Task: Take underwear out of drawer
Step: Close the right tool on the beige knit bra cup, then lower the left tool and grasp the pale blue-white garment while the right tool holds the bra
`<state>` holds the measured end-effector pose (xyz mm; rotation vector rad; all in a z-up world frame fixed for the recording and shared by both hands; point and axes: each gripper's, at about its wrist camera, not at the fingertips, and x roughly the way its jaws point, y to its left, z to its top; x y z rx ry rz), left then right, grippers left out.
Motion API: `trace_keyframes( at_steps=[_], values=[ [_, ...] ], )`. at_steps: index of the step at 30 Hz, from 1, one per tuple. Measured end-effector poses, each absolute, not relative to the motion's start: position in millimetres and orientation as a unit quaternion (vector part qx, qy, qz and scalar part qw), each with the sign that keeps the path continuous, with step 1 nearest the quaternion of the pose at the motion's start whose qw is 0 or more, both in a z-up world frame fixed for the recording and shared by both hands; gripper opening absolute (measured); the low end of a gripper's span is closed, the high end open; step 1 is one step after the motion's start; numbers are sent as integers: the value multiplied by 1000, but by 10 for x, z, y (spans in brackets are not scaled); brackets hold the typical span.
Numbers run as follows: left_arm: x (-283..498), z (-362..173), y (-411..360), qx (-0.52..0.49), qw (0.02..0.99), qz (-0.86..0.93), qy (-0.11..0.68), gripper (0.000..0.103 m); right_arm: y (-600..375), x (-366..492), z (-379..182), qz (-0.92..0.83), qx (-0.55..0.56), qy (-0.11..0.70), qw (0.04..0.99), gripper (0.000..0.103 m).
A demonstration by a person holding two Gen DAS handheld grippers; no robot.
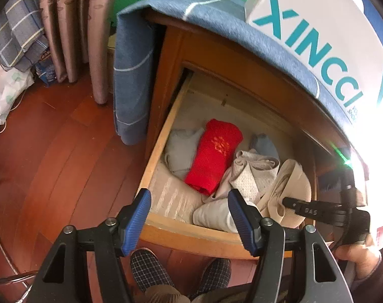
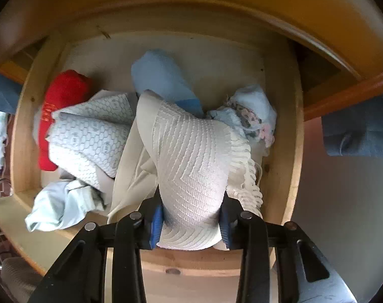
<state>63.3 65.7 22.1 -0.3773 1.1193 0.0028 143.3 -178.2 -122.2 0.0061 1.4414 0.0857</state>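
We see the drawer [image 1: 153, 166] pulled out of the cabinet [image 1: 216, 48] | a cloth [image 1: 133, 73] and a box [image 1: 315, 32] on the cabinet | in the drawer, folded garments left, ribbed underwear [image 2: 191, 156] front-right | curtain [image 1: 72, 25] left of the cabinet.

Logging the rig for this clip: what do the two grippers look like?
Both are black plastic clamp-style frames with silver pivot bolts. The left gripper and right gripper carry ribbed blue pads on their fingers. The right one's arm shows small embossed lettering in the left view.
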Motion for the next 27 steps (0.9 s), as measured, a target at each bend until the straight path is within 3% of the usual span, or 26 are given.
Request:
trace_keyframes(
  at_steps=[11,27],
  values=[
    [721,140,412,-135,810,-61,567,65,-2122,935,-881,34,53,616,785,31],
    [1257,-230,-272,-31,737,-118,665,65,-2341,760,-805,49,117,602,788,31]
  ],
)
